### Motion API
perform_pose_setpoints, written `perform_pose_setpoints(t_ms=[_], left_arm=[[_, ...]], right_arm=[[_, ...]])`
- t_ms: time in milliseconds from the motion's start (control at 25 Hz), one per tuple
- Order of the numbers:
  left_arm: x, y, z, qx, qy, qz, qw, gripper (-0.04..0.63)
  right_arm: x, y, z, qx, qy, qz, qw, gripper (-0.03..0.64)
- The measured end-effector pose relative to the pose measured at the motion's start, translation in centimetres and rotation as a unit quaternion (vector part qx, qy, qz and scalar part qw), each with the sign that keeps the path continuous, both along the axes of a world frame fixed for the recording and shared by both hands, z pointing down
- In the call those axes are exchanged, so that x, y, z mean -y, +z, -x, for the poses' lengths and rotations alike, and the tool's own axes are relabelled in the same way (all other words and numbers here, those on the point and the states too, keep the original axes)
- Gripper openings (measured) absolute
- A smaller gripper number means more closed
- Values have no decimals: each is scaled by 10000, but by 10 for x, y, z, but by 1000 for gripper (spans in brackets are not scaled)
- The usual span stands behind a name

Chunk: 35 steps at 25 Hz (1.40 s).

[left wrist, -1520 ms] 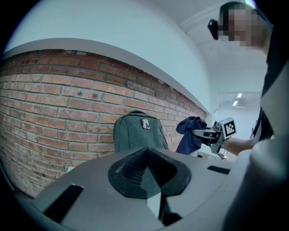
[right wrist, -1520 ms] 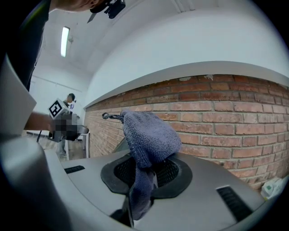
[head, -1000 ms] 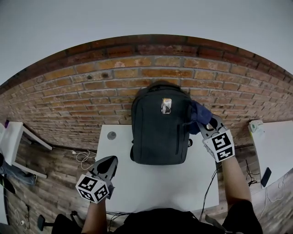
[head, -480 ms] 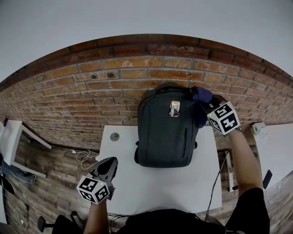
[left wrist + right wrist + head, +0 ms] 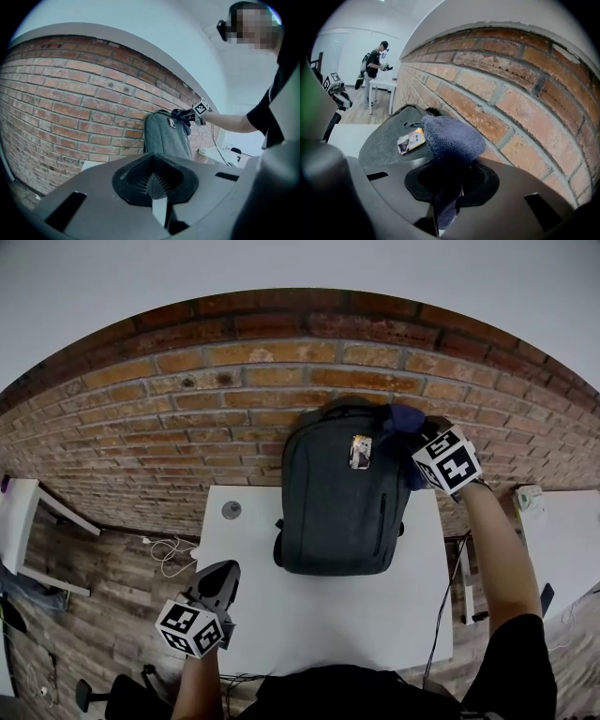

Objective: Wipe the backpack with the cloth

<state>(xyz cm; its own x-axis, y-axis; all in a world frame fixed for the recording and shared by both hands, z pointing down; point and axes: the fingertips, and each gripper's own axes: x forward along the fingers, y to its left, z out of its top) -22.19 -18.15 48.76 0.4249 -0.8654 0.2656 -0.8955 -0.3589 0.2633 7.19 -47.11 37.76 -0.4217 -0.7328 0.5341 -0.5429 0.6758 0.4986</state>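
Note:
A dark grey backpack (image 5: pixel 337 498) stands upright on the white table (image 5: pixel 319 615), leaning against the brick wall, with a small picture tag (image 5: pixel 360 452) on its front. My right gripper (image 5: pixel 417 439) is shut on a dark blue cloth (image 5: pixel 403 423) and holds it against the backpack's top right corner. In the right gripper view the cloth (image 5: pixel 452 138) bulges out of the jaws, next to the tag (image 5: pixel 411 140). My left gripper (image 5: pixel 217 582) hangs shut and empty near the table's front left corner, well away from the backpack (image 5: pixel 166 136).
A small grey disc (image 5: pixel 231 510) lies on the table's back left. Another white table (image 5: pixel 562 540) stands to the right, a white stand (image 5: pixel 23 521) to the left. Cables (image 5: pixel 173 559) lie on the wooden floor. A person (image 5: pixel 375 63) stands far off.
My right gripper has carried the cloth up the backpack's right side, from about mid-height to its top right corner. The left gripper has stayed put.

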Motion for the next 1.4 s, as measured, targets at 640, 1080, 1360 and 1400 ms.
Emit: perform_pose_setpoints(t_ms=[640,1080,1360,1400], left_arm=[[-51,1,51,32,-589,48,9982,-5],[-83,-4,89,178,-1090,84,9938,-5],[-89,-7,98,245,-1221,79,9922,-5],[-89,-7,99,248,-1222,82,9922,-5]], right_arm=[[8,-11,76,-279,-331,-420,9982,64],[-1,-5,172,-301,-984,-435,9937,64],[-7,2,208,-464,-1272,-493,9896,64],[-7,3,208,-456,-1261,-507,9897,64]])
